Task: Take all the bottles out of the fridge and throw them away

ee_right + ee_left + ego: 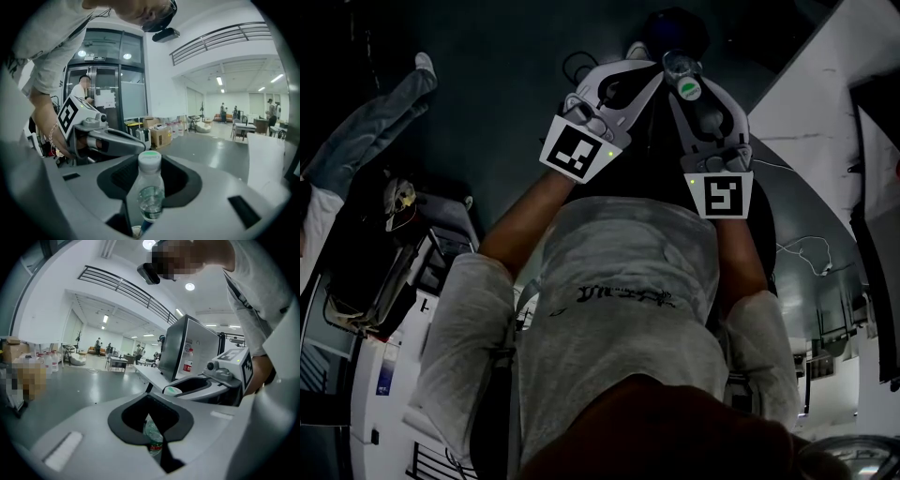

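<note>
Left tool (630,66): shut tight on the left bottle (153,436), low between its jaws.
Right tool (682,67): grips the right bottle (151,187), standing upright.
Tools: side by side, near each other.
Next: I think both get thrown away.

The capped bottle (150,194) is clear smooth plastic, the red-labelled bottle (153,434) clear crinkled plastic. Left gripper (151,422) and right gripper (150,180): matt grey plastic shells, black matt lining. The floor (79,390) is glossy grey; the shirt (619,272) is soft cloth.
</note>
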A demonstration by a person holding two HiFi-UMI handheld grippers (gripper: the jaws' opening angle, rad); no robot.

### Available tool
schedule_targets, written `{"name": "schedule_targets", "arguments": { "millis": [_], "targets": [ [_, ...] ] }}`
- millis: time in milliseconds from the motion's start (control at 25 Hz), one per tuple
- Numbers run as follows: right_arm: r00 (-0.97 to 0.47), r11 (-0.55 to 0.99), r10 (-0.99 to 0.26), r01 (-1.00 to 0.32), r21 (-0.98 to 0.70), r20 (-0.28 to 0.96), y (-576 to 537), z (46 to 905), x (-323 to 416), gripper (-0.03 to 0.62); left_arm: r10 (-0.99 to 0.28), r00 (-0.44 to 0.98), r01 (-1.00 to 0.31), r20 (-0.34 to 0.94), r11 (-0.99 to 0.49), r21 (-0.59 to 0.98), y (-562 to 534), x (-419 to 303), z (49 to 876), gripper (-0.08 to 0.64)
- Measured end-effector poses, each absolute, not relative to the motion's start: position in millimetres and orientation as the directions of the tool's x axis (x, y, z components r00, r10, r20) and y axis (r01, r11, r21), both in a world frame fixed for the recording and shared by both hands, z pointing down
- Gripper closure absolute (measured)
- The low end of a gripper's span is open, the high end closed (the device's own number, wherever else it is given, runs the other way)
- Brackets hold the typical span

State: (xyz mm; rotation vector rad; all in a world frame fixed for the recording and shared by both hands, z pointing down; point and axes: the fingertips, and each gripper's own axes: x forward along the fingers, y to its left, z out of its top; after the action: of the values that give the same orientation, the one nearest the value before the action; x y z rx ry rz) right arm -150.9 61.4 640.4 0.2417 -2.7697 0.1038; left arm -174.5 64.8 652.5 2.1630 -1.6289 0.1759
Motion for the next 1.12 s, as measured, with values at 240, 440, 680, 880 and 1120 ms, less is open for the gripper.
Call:
{"name": "schedule_targets", "arguments": {
  "millis": [240, 440, 680, 880, 1120],
  "targets": [
    [-0.908, 0.985, -0.143, -0.170, -0.035, 0.393, 68, 665, -148, 0.440, -0.883, 0.310, -0.939, 0.353, -0.225, 0.261, 68, -173, 674, 0.551],
    [-0.898, 0.983, -0.143, -0.177, -0.044, 0.417, 72, 688, -143, 0.440, -0.880, 0.313, -0.937, 0.357, -0.225, 0.268, 74, -167, 694, 0.551],
    [-0.892, 0.984, -0.143, -0.175, -0.038, 0.429, 71, 716, -145, 0.440, -0.873, 0.324, -0.934, 0.365, -0.235, 0.268, 76, -164, 721, 0.551],
    [-0.885, 0.987, -0.126, -0.155, -0.029, 0.449, 71, 744, -143, 0.440, -0.868, 0.323, -0.936, 0.376, -0.235, 0.262, 73, -163, 745, 0.551],
    [-0.872, 0.985, -0.122, -0.164, -0.048, 0.474, 68, 782, -139, 0.440, -0.864, 0.323, -0.937, 0.386, -0.234, 0.261, 67, -162, 774, 0.551]
  ]
}}
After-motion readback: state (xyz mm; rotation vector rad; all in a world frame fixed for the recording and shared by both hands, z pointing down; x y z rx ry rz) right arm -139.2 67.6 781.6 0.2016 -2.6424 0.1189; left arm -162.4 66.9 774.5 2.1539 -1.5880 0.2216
